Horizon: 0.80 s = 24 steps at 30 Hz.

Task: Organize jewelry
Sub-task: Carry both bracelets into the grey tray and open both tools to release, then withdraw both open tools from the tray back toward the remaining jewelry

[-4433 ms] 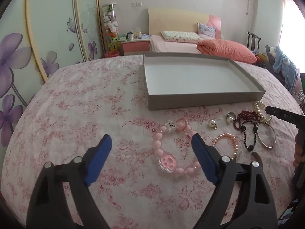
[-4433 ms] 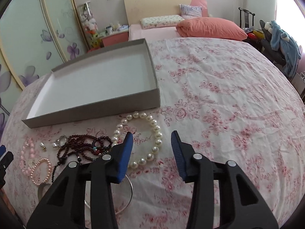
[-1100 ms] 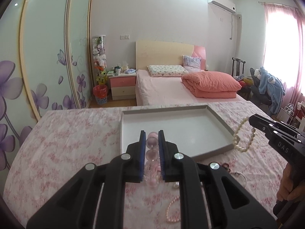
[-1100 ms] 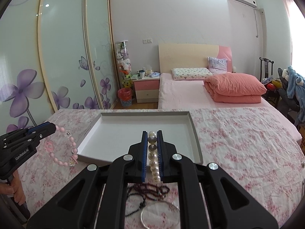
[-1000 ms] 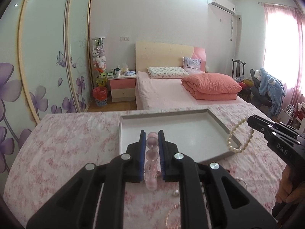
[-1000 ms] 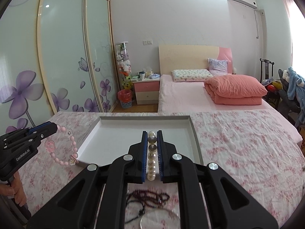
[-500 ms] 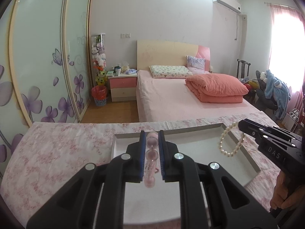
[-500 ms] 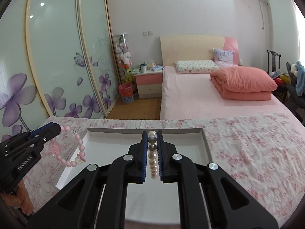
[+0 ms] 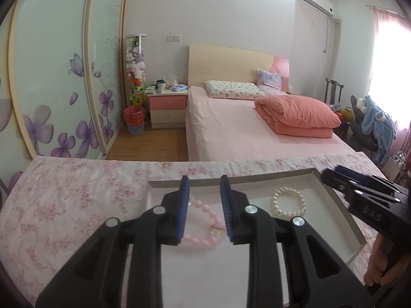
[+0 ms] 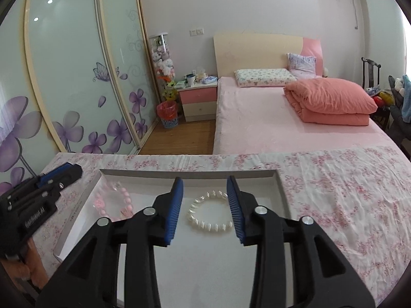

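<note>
Both tools, left tool [image 9: 204,205] and right tool [image 10: 204,206], hang released over the tray [image 10: 278,179]; pink bracelet [image 10: 113,204] and pearl bracelet [image 10: 209,213] lie inside. I judge them light, floppy, slippery: pinch one bead strand.

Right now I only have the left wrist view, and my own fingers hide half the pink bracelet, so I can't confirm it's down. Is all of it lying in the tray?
Observer: Yes. The right wrist view shows the whole pink bracelet lying flat in the left part of the tray, inside its walls.
Operator: And the right gripper? I only see it side-on.
Observer: The right gripper is open, jaws spread. In its own view the pearl bracelet lies loose on the tray floor between them, not gripped.
</note>
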### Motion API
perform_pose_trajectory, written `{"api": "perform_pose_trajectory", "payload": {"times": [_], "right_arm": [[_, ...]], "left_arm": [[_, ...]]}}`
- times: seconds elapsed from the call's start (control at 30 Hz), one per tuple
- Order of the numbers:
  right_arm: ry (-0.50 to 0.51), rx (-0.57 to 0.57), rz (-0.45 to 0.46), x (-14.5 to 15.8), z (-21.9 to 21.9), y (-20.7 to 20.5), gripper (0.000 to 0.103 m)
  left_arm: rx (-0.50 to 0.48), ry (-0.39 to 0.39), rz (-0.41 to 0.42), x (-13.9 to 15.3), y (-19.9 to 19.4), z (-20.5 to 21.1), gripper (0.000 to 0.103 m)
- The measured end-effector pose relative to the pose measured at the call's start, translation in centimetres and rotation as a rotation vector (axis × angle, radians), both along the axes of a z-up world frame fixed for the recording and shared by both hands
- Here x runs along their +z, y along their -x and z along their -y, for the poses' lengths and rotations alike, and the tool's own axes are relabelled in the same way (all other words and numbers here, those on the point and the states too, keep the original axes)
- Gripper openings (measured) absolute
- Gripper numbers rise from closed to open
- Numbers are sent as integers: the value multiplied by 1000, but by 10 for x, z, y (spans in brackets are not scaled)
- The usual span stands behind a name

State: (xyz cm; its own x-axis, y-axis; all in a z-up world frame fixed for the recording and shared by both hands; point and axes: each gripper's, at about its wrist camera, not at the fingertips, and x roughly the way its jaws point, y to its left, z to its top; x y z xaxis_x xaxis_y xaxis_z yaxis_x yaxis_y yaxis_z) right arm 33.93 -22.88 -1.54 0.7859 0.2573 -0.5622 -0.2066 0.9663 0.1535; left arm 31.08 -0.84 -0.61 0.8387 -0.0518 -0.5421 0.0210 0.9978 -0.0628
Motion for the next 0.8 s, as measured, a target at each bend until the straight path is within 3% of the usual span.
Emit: {"api": "perform_pose_trajectory", "payload": {"times": [0.5,0.8], "right_arm": [[41,20,73,14,10,70,37],[60,29,14,-7,29,126,37]], "left_arm": [[15,-9,4,4,67,-17,29],[-54,5,-54,-19,134,-14,35]]}}
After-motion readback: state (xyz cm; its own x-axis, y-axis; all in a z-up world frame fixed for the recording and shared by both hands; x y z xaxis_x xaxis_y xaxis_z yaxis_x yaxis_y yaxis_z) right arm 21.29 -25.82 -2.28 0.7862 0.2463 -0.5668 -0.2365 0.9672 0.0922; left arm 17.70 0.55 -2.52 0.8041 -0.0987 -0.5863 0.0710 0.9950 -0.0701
